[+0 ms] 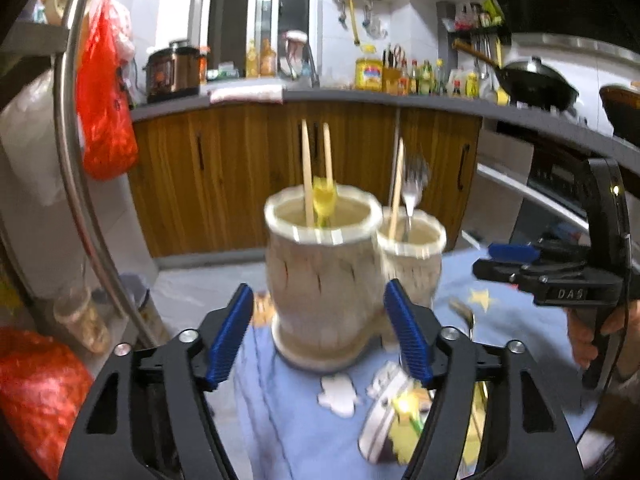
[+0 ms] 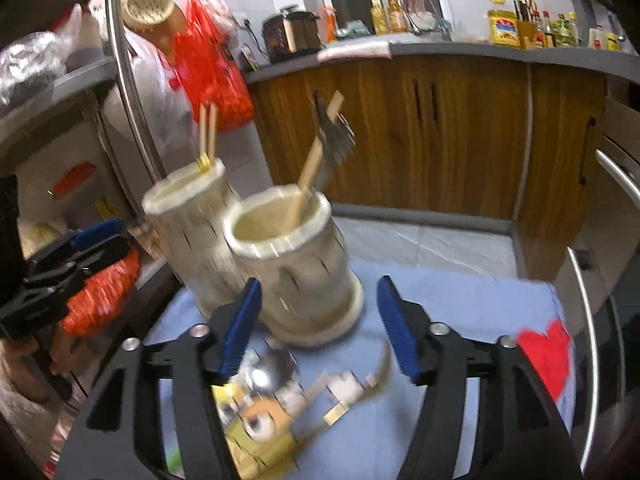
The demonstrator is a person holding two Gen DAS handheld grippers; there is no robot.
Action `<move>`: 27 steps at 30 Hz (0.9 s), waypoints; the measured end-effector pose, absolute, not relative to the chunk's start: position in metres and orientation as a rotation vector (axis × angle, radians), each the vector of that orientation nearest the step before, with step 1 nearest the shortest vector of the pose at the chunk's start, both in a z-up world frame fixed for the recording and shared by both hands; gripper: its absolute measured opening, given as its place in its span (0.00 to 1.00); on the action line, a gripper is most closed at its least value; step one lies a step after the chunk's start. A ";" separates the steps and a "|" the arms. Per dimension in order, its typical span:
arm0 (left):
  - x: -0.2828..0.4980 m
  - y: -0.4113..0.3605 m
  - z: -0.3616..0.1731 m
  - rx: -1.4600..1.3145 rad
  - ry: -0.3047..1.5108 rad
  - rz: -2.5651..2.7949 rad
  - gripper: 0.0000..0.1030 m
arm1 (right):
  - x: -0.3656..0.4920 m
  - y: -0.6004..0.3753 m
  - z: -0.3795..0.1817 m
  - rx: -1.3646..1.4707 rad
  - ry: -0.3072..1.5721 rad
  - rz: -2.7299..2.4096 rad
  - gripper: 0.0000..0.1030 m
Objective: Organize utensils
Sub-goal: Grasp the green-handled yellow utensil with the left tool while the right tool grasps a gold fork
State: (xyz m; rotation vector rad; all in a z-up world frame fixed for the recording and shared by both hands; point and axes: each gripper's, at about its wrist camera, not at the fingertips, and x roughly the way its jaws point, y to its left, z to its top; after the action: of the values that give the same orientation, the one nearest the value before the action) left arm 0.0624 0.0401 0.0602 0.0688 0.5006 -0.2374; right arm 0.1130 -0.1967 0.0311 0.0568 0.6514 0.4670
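Two cream utensil holders stand on a blue cloth [image 1: 288, 420]. The nearer holder [image 1: 322, 276] in the left wrist view has two wooden chopsticks [image 1: 307, 172] and a yellow utensil [image 1: 323, 200]. The other holder [image 1: 412, 256] has a chopstick and a metal fork [image 1: 412, 188]. My left gripper [image 1: 320, 336] is open and empty just before the nearer holder. My right gripper [image 2: 320, 328] is open and empty beside the fork holder [image 2: 292, 256]. A metal spoon [image 2: 268, 372] lies on the cloth [image 2: 460, 304] below it, and also shows in the left wrist view [image 1: 464, 316].
A wooden kitchen cabinet [image 1: 240, 176] with a cluttered counter runs behind. A chrome rack pole [image 1: 76, 160] and red bags [image 1: 104, 96] are at the left. The right gripper [image 1: 516, 264] shows at the right of the left wrist view. The cloth's cartoon print [image 2: 256, 424] is below.
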 end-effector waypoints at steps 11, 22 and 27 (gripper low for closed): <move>0.054 0.024 -0.009 0.025 0.797 -0.329 0.74 | 0.108 -0.223 -0.019 0.145 0.867 0.422 0.66; 0.048 -0.014 -0.030 0.141 0.876 -0.387 0.37 | 0.102 -0.201 -0.033 0.102 0.956 0.484 0.45; 0.049 -0.020 -0.030 0.193 0.868 -0.392 0.18 | 0.108 -0.195 -0.036 0.070 0.967 0.460 0.35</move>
State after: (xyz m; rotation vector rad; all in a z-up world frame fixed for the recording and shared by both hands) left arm 0.0488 -0.0201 -0.0300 0.1933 0.8677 -0.3917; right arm 0.1080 -0.1952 -0.0361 0.0697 0.9665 0.4600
